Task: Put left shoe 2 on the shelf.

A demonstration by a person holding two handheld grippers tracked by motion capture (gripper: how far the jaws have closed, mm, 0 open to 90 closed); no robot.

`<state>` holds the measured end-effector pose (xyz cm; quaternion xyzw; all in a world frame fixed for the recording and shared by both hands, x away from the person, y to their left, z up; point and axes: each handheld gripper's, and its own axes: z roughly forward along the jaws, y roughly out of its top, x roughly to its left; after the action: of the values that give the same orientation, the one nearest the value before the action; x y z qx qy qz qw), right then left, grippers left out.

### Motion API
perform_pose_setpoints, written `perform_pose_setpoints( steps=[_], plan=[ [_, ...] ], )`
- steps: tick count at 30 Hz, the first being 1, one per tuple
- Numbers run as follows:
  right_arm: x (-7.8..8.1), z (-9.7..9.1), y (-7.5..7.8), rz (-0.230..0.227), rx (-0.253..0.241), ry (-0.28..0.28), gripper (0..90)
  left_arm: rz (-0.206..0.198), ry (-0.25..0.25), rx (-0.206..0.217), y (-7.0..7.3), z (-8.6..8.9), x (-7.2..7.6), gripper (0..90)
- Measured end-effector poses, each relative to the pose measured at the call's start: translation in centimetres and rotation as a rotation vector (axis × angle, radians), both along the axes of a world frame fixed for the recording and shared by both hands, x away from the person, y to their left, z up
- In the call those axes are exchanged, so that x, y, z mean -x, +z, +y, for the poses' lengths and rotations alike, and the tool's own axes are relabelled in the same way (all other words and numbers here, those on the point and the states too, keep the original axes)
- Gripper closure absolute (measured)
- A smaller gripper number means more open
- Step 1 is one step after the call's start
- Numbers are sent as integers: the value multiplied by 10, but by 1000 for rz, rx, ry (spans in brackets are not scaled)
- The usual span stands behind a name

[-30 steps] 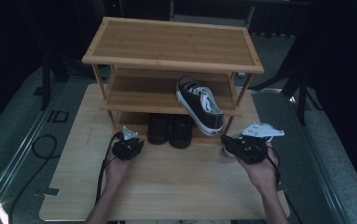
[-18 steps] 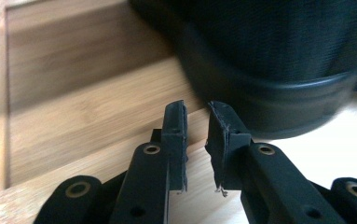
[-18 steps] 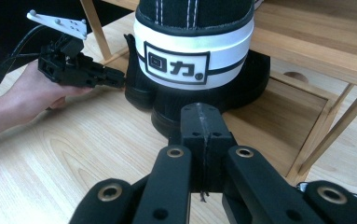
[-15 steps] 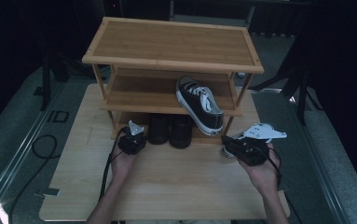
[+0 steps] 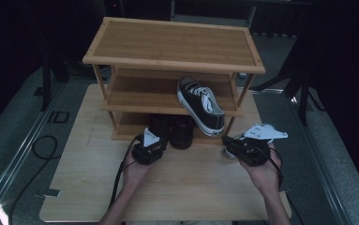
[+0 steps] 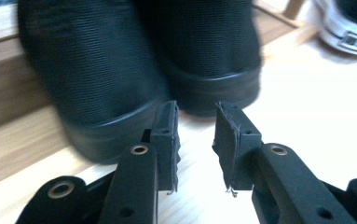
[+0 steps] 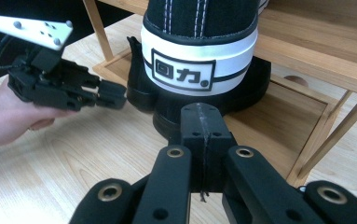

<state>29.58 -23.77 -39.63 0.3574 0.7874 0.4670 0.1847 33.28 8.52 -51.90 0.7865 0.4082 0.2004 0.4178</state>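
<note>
Two black shoes (image 5: 171,130), left gripper (image 5: 153,140) open

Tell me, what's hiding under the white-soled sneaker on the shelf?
Two black shoes sit on the bottom shelf, heels out, below the sneaker. Their toes are covered by the middle shelf.

One printed mark is legible. In the right gripper view, at the upper centre of the frame, the white rubber heel band of the black-and-white sneaker (image 7: 199,44) carries a rectangular black-outlined label (image 7: 182,71). Inside it stand two characters, reading "回力", followed by a small registered-trademark circle at the lower right corner of the label.

In the left gripper view, at the upper right corner of the frame, the same kind of label (image 6: 356,41) shows on the white sole of that sneaker, too blurred and cut off to read.

In the high view, no text can be made out on the wooden shelf (image 5: 172,44) or the table board (image 5: 88,187).
</note>
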Motion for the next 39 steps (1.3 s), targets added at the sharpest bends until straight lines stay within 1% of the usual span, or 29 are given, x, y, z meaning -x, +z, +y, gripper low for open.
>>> perform_pose_setpoints(
  steps=[7, 9, 12, 15, 17, 22, 25, 29, 31, 32, 36, 39],
  plan=[
    [1, 0, 1, -6, -2, 3, 900, -4, -65, 27, -2, -34, 3, 674],
    [2, 0, 2, -5, -4, 2, 900, -5, -86, 28, -2, -45, 3, 670],
    [3, -1, 3, -10, -5, 1, 900, -6, -107, 26, -4, -61, 3, 670],
    [4, -3, 4, -11, -6, -1, 900, -10, -115, 23, -6, -74, 1, 674],
    [4, -4, 4, -13, -8, -2, 900, -9, -123, 6, -9, -81, -2, 674],
    [4, -4, 5, -13, -9, 0, 900, -4, -125, -3, -16, -97, -9, 678],
    [4, -3, 4, -14, -12, 4, 900, -5, -118, 1, -19, -106, -13, 683],
    [4, 0, 3, -13, -13, 9, 900, -19, -116, -17, -24, -120, -17, 683],
    [3, 0, 3, -13, -13, 11, 900, -26, -108, -16, -28, -126, -19, 683],
    [3, 0, 4, -13, -14, 10, 900, -23, -121, -46, -29, -127, -20, 684],
    [4, -1, 4, -17, -18, 11, 900, -33, -107, -71, -35, -137, -25, 700],
    [4, -1, 4, -17, -17, 11, 900, -39, -95, -77, -38, -142, -29, 717]
  ],
)
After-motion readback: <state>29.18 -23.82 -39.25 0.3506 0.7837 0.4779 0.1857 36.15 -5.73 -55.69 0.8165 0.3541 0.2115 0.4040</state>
